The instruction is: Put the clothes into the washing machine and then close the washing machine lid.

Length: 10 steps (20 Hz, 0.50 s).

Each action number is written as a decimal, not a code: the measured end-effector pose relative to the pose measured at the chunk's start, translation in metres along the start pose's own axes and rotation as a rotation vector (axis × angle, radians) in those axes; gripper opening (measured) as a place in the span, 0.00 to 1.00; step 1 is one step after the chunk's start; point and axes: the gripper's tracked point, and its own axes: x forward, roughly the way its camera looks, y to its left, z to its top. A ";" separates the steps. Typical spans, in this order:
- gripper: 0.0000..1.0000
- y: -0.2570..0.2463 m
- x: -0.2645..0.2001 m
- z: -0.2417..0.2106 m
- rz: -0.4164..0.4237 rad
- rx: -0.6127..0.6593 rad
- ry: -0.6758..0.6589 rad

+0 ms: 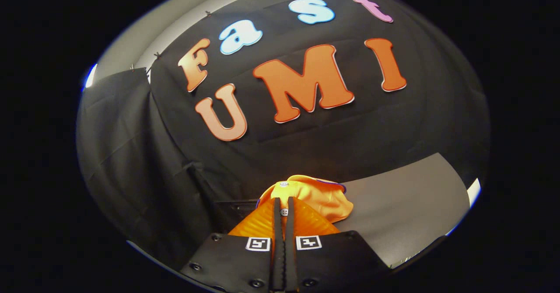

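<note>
Our gripper (283,205) is clenched on the orange cloth (319,201), which bunches between and just ahead of the fingers. We should keep the pinch firm and carry it clear of the table (407,205) to the washer.

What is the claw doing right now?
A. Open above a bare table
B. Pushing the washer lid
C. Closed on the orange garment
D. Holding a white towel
C: the claw has its fingers pressed together with the orange garment pinched between them, bunched just ahead.
</note>
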 end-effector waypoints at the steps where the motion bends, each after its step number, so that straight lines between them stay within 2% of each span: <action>1: 0.08 0.012 0.001 -0.005 0.012 -0.008 0.004; 10: 0.08 0.095 0.041 -0.044 0.084 -0.014 0.039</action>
